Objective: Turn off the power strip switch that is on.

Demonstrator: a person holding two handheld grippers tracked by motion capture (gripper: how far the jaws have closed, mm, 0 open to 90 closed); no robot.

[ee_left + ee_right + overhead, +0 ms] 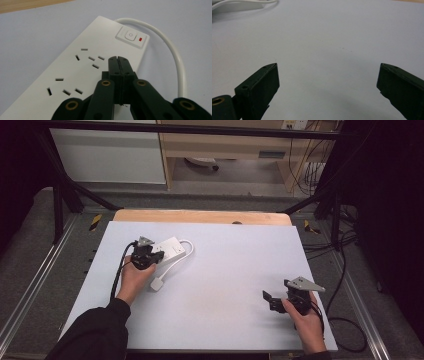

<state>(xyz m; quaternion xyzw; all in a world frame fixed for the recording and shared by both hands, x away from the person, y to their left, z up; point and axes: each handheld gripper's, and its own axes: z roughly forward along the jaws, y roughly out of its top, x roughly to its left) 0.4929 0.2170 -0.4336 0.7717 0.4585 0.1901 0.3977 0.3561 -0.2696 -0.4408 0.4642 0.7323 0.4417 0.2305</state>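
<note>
White paper covers the table (210, 290) in front of me. On it lies a white power strip (82, 67) with a round button (130, 35) and a small red light (140, 39). My left gripper (118, 59) is right over the power strip, near the button end, with its jaws pressed together and nothing between them. A white cord (175, 57) curls out from the button end. My right gripper (328, 75) rests well apart from the power strip, its jaws wide apart over bare paper.
</note>
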